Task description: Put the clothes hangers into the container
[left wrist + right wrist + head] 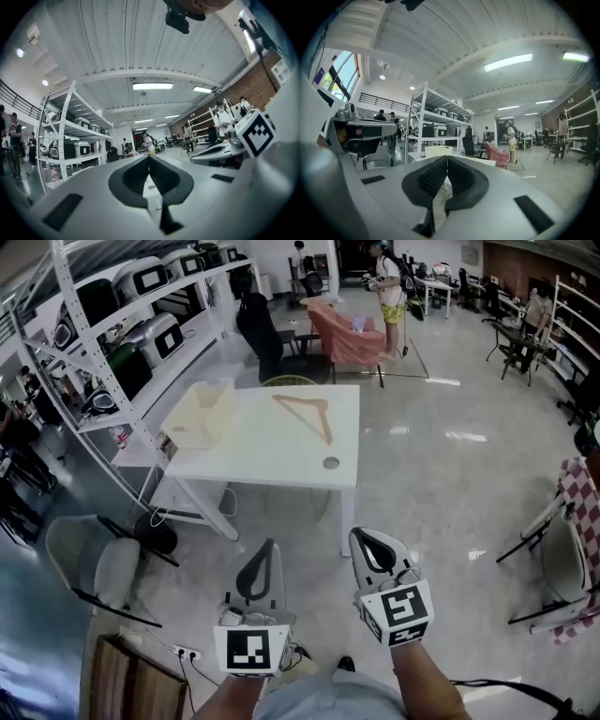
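Nearest, low by the person's body, hang the left gripper (270, 545) and the right gripper (361, 533), both well apart from the table (272, 457). Each claw is pinched fully together on nothing; their own views show the pads meeting with only the room behind them.

One wooden hanger (302, 418) lies flat on the table's far half, just beside the beige container (228, 404) at the left end and not yet in it.

I judge the hanger light, stiff and fairly smooth, unlikely to break. Lying flat, it gives little edge to pinch. One sloping arm near the hook looks the best hold, with the claw opened first and closed across the narrow bar
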Available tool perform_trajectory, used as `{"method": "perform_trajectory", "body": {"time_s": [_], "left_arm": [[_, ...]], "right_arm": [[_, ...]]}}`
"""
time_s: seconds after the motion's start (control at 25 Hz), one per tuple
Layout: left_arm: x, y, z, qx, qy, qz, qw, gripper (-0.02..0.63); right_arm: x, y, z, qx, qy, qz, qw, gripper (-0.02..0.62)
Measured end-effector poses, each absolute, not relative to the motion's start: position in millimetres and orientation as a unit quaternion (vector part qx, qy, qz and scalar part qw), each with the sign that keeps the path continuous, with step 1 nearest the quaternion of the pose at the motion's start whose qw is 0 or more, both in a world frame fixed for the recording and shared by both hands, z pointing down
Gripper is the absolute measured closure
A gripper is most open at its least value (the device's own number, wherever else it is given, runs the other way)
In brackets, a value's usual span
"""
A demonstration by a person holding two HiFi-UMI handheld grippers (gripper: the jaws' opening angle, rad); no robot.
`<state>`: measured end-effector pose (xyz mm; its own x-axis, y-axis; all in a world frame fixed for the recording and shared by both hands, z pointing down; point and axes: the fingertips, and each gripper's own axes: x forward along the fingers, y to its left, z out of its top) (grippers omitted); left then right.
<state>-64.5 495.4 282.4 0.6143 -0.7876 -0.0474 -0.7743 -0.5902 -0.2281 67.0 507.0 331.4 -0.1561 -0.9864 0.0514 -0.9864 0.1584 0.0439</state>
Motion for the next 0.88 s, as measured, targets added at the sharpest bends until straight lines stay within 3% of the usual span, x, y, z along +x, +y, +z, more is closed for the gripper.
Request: {"method": "perform_trajectory", "body": {"time_s": [0.32, 0.88], "left_arm": [[-65.0, 446.2, 302.7, -0.892, 0.442, -0.048, 0.078, 0.594], [-89.5, 264.0, 303.7, -0.897, 0.44, -0.017, 0.05, 0.594]], "right_arm": [[70.8, 455.9, 351.8, 0.653, -0.755, 0.023, 0.043, 0.584], [39.7, 270.5, 347.0, 0.65, -0.758, 0.016, 0.061, 0.584]]}}
